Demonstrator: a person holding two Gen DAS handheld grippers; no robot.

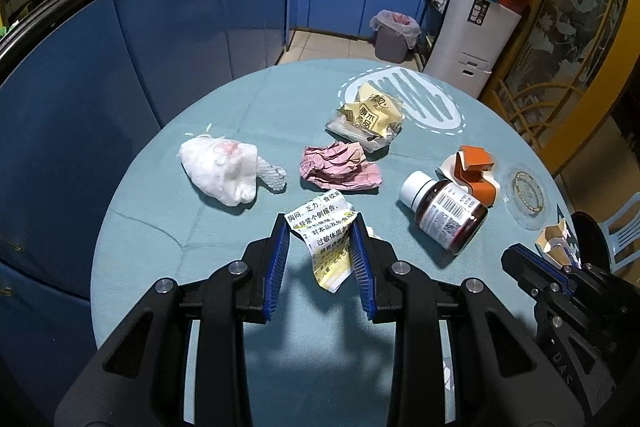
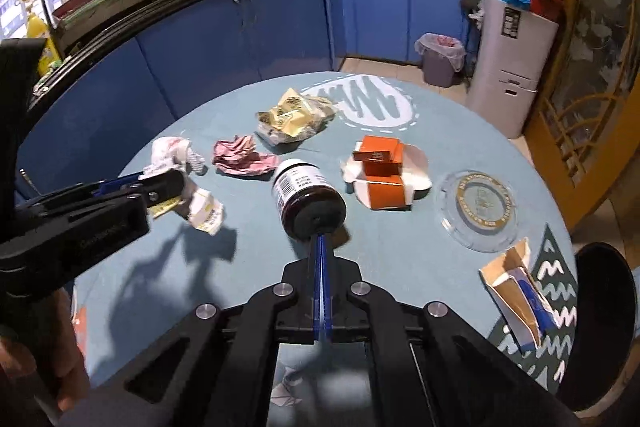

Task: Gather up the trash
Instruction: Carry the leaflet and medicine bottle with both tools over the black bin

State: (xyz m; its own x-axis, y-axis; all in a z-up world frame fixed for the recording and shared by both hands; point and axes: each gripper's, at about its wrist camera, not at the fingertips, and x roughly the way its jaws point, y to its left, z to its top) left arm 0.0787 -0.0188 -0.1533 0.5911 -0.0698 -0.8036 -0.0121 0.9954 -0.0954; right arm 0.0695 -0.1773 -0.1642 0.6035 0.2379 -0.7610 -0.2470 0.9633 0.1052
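My left gripper (image 1: pixel 320 223) is shut on a crumpled printed leaflet (image 1: pixel 326 247), held just above the teal tablecloth (image 1: pixel 168 235); the right wrist view shows that leaflet (image 2: pixel 204 211) hanging from it. My right gripper (image 2: pixel 321 239) is shut with nothing between its pads, its tips just short of the base of a brown pill bottle (image 2: pixel 308 195) lying on its side. A torn carton (image 2: pixel 516 299) lies to its right. Farther out are a white tissue wad (image 1: pixel 222 171), pink crumpled paper (image 1: pixel 340 167), a yellow snack wrapper (image 1: pixel 368 117) and an orange box (image 1: pixel 474 171).
A clear plastic lid (image 2: pixel 482 207) lies on the table at the right. Beyond the table a lined trash bin (image 1: pixel 394 35) stands on the floor by blue cabinets (image 1: pixel 180 27) and a white appliance (image 1: pixel 476 35). A black stool (image 2: pixel 604 323) is at the table's right edge.
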